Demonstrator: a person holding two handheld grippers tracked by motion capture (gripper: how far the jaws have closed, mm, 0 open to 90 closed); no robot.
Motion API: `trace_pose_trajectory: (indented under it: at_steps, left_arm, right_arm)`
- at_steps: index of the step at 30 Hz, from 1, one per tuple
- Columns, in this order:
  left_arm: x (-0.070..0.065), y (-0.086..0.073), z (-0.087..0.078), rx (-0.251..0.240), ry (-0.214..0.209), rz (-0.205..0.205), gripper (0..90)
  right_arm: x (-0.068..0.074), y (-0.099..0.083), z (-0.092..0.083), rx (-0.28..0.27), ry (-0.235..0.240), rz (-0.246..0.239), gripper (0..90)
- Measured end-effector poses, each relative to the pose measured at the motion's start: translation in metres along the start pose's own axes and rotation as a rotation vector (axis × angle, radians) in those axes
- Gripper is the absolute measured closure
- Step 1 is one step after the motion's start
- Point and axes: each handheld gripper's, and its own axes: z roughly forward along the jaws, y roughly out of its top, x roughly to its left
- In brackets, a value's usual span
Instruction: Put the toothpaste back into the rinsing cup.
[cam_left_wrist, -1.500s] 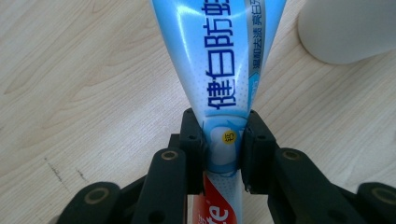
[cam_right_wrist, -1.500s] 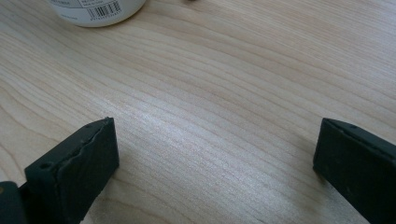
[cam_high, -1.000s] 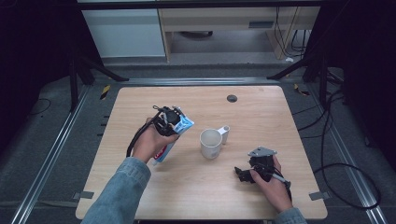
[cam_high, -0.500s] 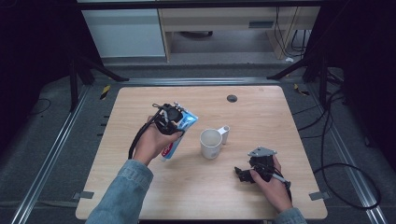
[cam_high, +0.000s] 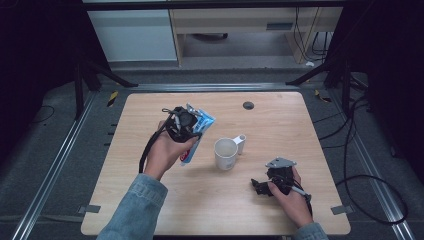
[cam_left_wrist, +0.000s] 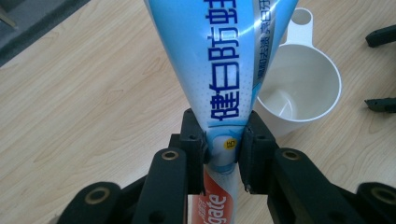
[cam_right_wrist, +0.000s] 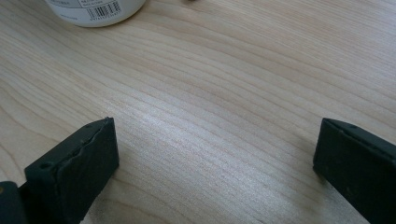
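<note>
A blue and white toothpaste tube (cam_high: 194, 145) with a red lower end hangs tilted above the wooden table (cam_high: 150, 210). My left gripper (cam_high: 187, 126) is shut on it. In the left gripper view both pads press the tube (cam_left_wrist: 219, 60) at its narrower part, where the left gripper (cam_left_wrist: 223, 144) pinches it. A white cup (cam_high: 226, 153) with a handle stands upright mid-table, just right of the tube, its inside bare (cam_left_wrist: 303, 84). My right gripper (cam_high: 256, 187) rests low on the table at the near right, open with nothing between its jaws (cam_right_wrist: 215, 158). The cup's base (cam_right_wrist: 93, 9) lies ahead of it.
A small black round disc (cam_high: 248, 105) sits in the table top near the far edge. A white cabinet (cam_high: 132, 35) and black stand legs (cam_high: 100, 75) stand beyond the table. Bare wood lies between the cup and the right gripper.
My left hand has lifted the toothpaste tube a little and carried it slightly right, toward the cup. The right gripper and the cup have not moved.
</note>
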Motion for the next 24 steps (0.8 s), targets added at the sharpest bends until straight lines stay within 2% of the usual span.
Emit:
trace_pose_trajectory:
  at_steps: [3, 4, 6, 7, 16, 20, 24]
  left_arm:
    - [-0.001, -0.001, 0.001, -0.009, 0.001, -0.002, 73.3]
    - [-0.002, -0.002, 0.001, -0.017, 0.005, -0.002, 73.3]
    - [-0.003, -0.002, 0.000, -0.028, 0.007, -0.007, 73.3]
    - [-0.003, -0.002, -0.001, -0.037, 0.014, -0.007, 73.3]
    - [-0.010, -0.003, -0.016, -0.157, 0.042, -0.034, 73.2]
    - [-0.010, -0.006, -0.026, -0.215, 0.051, -0.062, 73.2]
    - [-0.011, -0.007, -0.033, -0.249, 0.067, -0.070, 73.2]
  right_arm:
    - [0.000, 0.000, 0.000, -0.001, 0.001, 0.000, 0.4]
    - [-0.001, 0.000, 0.001, -0.006, -0.009, -0.017, 0.4]
    - [0.000, 0.000, 0.000, 0.000, 0.000, 0.000, 0.4]
    - [-0.001, 0.000, 0.001, -0.005, -0.007, -0.014, 0.4]
    - [-0.001, 0.000, 0.001, -0.007, -0.006, -0.013, 0.4]
    - [-0.001, 0.000, 0.001, -0.005, -0.007, -0.015, 0.4]
    - [-0.001, 0.000, 0.001, -0.005, -0.007, -0.015, 0.4]
